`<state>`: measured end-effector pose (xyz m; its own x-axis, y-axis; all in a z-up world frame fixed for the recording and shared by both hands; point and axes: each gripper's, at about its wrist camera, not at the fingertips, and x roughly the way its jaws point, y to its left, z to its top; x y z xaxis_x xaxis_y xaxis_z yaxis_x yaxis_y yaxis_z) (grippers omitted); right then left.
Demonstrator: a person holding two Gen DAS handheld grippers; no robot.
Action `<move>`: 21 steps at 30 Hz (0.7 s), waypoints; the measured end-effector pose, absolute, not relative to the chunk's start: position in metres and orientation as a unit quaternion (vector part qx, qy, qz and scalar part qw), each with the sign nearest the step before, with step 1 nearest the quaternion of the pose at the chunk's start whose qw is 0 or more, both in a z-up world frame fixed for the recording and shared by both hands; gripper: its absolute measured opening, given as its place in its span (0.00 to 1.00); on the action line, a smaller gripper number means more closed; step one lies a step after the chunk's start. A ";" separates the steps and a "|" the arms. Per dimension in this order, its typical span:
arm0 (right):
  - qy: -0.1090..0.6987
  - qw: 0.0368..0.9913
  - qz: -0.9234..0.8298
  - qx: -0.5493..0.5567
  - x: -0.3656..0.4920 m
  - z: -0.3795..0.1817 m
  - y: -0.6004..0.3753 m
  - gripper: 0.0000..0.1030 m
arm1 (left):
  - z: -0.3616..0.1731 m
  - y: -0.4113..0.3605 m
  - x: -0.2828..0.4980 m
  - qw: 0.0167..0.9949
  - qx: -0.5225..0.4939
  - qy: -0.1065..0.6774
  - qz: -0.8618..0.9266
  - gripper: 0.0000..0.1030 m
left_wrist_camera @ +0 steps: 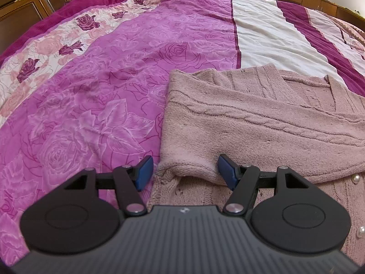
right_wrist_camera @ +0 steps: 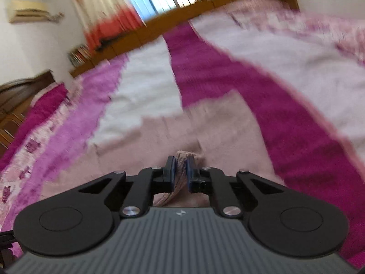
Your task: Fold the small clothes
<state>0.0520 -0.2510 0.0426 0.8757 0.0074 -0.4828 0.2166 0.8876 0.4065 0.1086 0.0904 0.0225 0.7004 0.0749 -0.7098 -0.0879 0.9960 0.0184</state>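
Observation:
A dusty-pink knitted cardigan (left_wrist_camera: 262, 123) with pearl buttons (left_wrist_camera: 355, 179) lies partly folded on the bed, at the right of the left wrist view. My left gripper (left_wrist_camera: 186, 171) stands open over its near left corner. A folded edge of the knit lies between the blue pads without being pinched. In the blurred right wrist view the same cardigan (right_wrist_camera: 159, 137) spreads ahead. My right gripper (right_wrist_camera: 181, 171) is shut on a bunched fold of it that sticks up between the pads.
The bed is covered by a magenta, pink and white rose-patterned bedspread (left_wrist_camera: 102, 91). Wooden cabinets (left_wrist_camera: 22, 11) run along its far side. The right wrist view shows a wooden ledge (right_wrist_camera: 159, 25), a curtain (right_wrist_camera: 102, 11), a bright window and a wall air conditioner (right_wrist_camera: 27, 11).

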 end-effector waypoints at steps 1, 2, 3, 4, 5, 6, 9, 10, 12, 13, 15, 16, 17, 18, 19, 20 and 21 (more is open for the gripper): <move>0.228 0.948 -0.059 0.213 0.046 0.049 -0.247 0.11 | 0.023 0.090 0.109 0.922 -0.009 0.385 0.045 0.64; 0.224 0.952 -0.065 0.199 0.043 0.052 -0.245 0.11 | 0.023 0.090 0.108 0.922 -0.008 0.384 0.044 0.64; 0.229 0.952 -0.072 0.189 0.042 0.053 -0.244 0.11 | 0.022 0.090 0.108 0.922 -0.008 0.384 0.044 0.64; 0.253 0.946 -0.083 0.184 0.044 0.050 -0.243 0.11 | 0.022 0.090 0.108 0.922 -0.008 0.384 0.044 0.64; 0.276 0.939 -0.089 0.184 0.048 0.044 -0.245 0.12 | 0.023 0.090 0.108 0.922 -0.008 0.384 0.044 0.64; 0.300 0.931 -0.096 0.184 0.052 0.036 -0.246 0.12 | 0.023 0.090 0.109 0.922 -0.009 0.384 0.044 0.64; 0.307 0.923 -0.104 0.206 0.049 0.028 -0.251 0.19 | 0.022 0.090 0.109 0.922 -0.009 0.385 0.044 0.64; 0.302 0.925 -0.110 0.203 0.048 0.033 -0.249 0.23 | 0.023 0.090 0.109 0.922 -0.009 0.385 0.043 0.64; 0.281 0.934 -0.123 0.183 0.046 0.042 -0.242 0.36 | 0.022 0.091 0.109 0.921 -0.009 0.386 0.043 0.64; 0.265 0.941 -0.120 0.171 0.046 0.048 -0.238 0.40 | 0.022 0.091 0.109 0.921 -0.009 0.386 0.043 0.64; 0.249 0.949 -0.104 0.162 0.046 0.054 -0.236 0.48 | 0.022 0.091 0.109 0.922 -0.009 0.385 0.043 0.64; 0.250 0.950 -0.091 0.161 0.049 0.056 -0.235 0.48 | 0.022 0.091 0.109 0.922 -0.009 0.384 0.043 0.64; 0.253 0.950 -0.081 0.162 0.053 0.055 -0.233 0.48 | 0.022 0.091 0.109 0.922 -0.009 0.384 0.042 0.64; 0.255 0.950 -0.071 0.164 0.057 0.054 -0.232 0.48 | 0.022 0.091 0.109 0.922 -0.010 0.384 0.042 0.64; 0.258 0.950 -0.061 0.165 0.061 0.051 -0.230 0.48 | 0.022 0.091 0.109 0.922 -0.010 0.384 0.042 0.64; 0.264 0.949 -0.056 0.163 0.064 0.048 -0.228 0.48 | 0.022 0.091 0.109 0.922 -0.010 0.384 0.042 0.64; 0.271 0.948 -0.056 0.159 0.068 0.044 -0.226 0.48 | 0.022 0.091 0.110 0.922 -0.009 0.385 0.042 0.64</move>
